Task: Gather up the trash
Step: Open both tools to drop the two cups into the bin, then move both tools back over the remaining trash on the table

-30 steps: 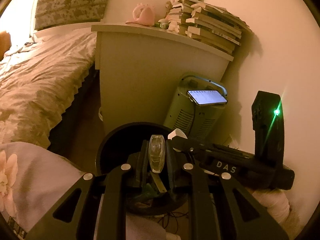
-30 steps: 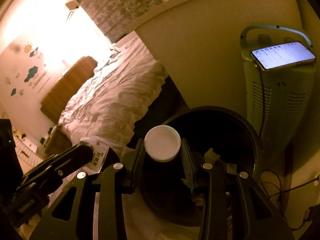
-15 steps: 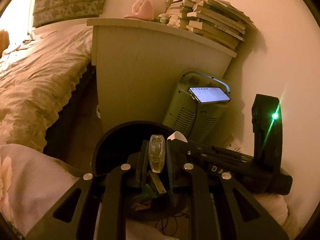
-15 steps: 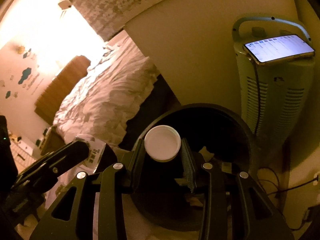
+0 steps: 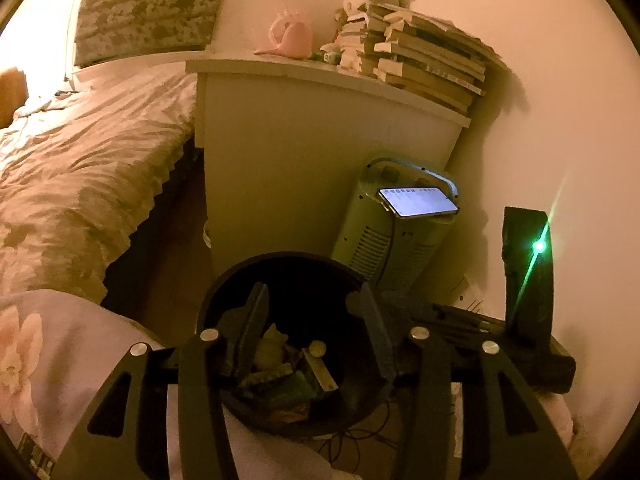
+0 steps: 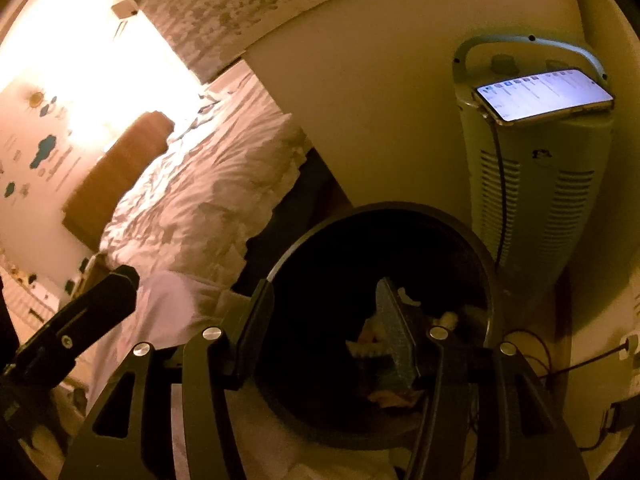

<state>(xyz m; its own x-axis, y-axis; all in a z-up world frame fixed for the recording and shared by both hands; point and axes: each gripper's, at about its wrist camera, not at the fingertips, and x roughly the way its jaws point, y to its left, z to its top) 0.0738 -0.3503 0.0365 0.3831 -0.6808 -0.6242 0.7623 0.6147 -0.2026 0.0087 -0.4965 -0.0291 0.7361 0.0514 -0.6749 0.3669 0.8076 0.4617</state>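
Now both grippers hang right over the black bin [image 5: 280,264]; the left gripper [image 5: 312,320] and the right gripper [image 6: 328,312] have just been opening their jaws, which stand apart with nothing between them; the trash [image 5: 280,376] lies straight below in the bin; neither hand is nearer.

Waste bin [image 5: 224,300]: black, dark inside.
Heater [image 6: 560,200]: pale green, slatted vents.
Phone [image 6: 544,94]: screen lit bluish white.
Cabinet [image 5: 304,168]: plain off-white.
Bedcover [image 5: 80,168]: pale, faint floral blotches.
Headboard panel [image 5: 148,4]: mottled grey-brown on cream.
Watering can [image 5: 292,40]: pink.
Books [image 5: 424,64]: cream page edges.
Left gripper [image 5: 312,304], right gripper [image 6: 328,292]: matte black; silver rivets.
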